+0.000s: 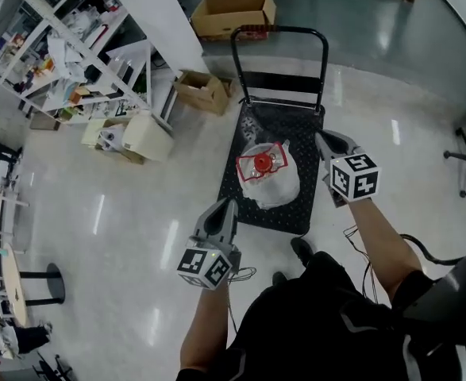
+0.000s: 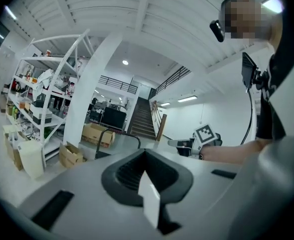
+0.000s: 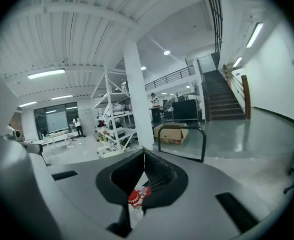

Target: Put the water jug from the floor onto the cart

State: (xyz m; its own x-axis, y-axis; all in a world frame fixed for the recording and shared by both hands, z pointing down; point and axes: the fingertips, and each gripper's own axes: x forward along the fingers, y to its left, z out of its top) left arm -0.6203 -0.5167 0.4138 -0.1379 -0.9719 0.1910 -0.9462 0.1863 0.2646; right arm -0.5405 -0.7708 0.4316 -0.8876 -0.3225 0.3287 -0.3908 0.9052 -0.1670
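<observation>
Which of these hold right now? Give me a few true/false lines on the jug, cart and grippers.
1. The water jug stands on the cart. True.
2. The right gripper is clamped on the jug's cap. False: it is off to the jug's side, jaws together on nothing.
3. The cap is blue. False: it is red.
4. The cart's handle is at the end farthest from both grippers. True.
5. The left gripper holds the jug. False: it is apart from the jug, jaws together and empty.
6. An open cardboard box lies beyond the handle. True.
</observation>
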